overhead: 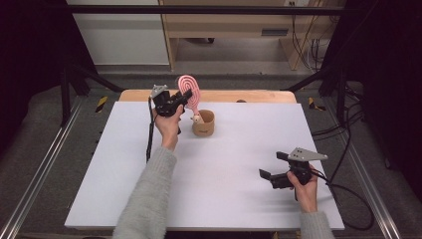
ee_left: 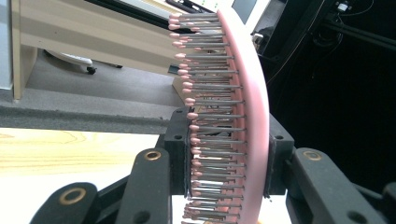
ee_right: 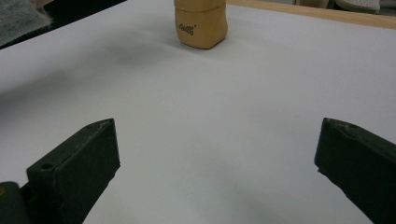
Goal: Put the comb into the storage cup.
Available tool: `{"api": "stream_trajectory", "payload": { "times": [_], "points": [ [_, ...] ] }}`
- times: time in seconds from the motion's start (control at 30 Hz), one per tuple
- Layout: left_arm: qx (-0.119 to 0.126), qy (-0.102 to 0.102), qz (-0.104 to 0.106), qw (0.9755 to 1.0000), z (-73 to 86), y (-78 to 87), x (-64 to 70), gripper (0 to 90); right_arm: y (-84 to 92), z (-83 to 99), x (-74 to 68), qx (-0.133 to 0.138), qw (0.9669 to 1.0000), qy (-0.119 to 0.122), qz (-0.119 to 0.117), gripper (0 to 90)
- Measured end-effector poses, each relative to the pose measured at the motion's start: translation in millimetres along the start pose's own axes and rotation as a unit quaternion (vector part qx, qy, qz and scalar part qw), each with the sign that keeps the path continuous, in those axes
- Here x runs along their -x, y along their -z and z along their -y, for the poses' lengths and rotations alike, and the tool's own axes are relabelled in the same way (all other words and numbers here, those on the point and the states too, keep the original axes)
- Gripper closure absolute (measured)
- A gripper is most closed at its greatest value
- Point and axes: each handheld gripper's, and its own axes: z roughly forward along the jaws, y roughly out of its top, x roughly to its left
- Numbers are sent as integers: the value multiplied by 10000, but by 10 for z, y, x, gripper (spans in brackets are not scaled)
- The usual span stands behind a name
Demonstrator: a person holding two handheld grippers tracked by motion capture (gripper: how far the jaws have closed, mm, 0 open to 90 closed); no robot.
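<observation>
Left gripper (overhead: pixel 185 98) is clamping the pink hairbrush (overhead: pixel 189 89) upper-middle of the frame, hovering it just above the tan cup (overhead: pixel 203 123). So pickup's done, dropping it in is left. Right gripper (overhead: pixel 272 165) is idling wide open, lower right.

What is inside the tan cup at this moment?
A small pale figure pokes up at the tan cup rim. The pink hairbrush, clamped in the left claw, stands over it; the cup wall hides the rest of the contents.
</observation>
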Motion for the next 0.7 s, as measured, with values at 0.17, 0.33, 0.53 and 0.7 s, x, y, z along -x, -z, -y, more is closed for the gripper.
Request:
{"api": "stream_trajectory", "payload": {
  "times": [0.17,0.33,0.53,0.7],
  "points": [
    [21,-20,11,10000,6,12,-9,620,-2,1,1,-1,10000,9,3,4],
    [26,-11,14,10000,8,20,-11,618,-4,1,2,1,10000,15,0,4],
    [35,-144,-112,9998,7,15,-23,470,-3,0,0,8,10000,0,-9,4],
    [-12,-337,-179,9993,2,32,-32,374,-7,1,-1,-5,10000,-2,-7,4]
  ]
}}
